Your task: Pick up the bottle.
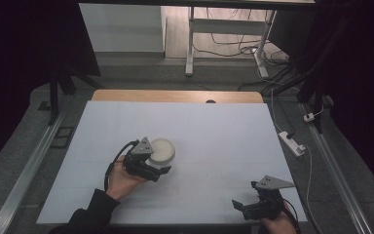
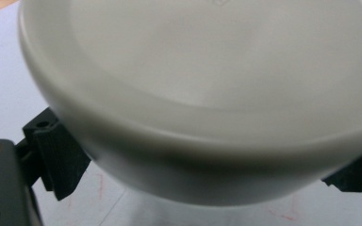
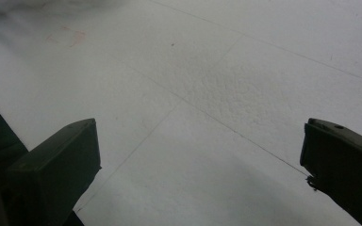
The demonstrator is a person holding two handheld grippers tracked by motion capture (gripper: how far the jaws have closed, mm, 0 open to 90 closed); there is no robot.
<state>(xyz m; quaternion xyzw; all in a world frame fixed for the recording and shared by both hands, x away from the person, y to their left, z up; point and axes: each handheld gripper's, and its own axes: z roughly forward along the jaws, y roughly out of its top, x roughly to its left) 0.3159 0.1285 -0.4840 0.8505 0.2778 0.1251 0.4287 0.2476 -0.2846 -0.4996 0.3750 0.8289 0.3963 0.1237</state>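
One white bowl point(image 1: 161, 150), two claws

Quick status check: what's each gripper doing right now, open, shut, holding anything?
Left gripper: jaws set either side of the white round container; a firm clamp cannot be told.
Right gripper: open, holding nothing, over the white table.

Your white bowl point(image 1: 161, 150) sits on a pale grey-white desk point(image 1: 214, 136) with a tan wood far edge; your black tongs point(image 1: 157, 174) carry grey plates, and faint reddish marks, perhaps pen, show beneath.
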